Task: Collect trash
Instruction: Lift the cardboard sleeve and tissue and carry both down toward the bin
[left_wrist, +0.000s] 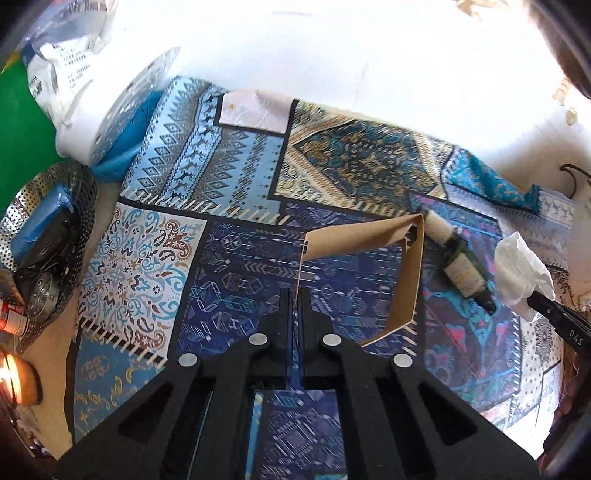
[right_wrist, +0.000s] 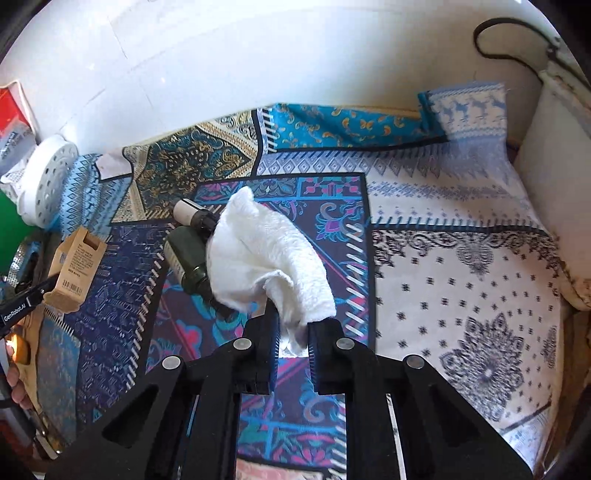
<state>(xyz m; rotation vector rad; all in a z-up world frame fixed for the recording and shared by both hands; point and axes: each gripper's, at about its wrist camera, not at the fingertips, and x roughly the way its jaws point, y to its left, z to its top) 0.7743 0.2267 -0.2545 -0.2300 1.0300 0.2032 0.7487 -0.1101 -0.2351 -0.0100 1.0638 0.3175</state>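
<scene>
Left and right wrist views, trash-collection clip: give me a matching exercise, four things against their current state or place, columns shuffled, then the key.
Things:
1. brown cardboard box
2. white paper towel
3. dark green bottle
4. perforated metal basket

States:
A. lying on the patterned cloth, held by neither gripper
B. pinched in the left gripper
C. at the cloth's left edge, holding a blue item
D. pinched in the right gripper

Pairs: 1-B, 2-D, 3-A, 4-C

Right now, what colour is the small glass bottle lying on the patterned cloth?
Dark green glass bottle, white cap; right wrist view.
</scene>
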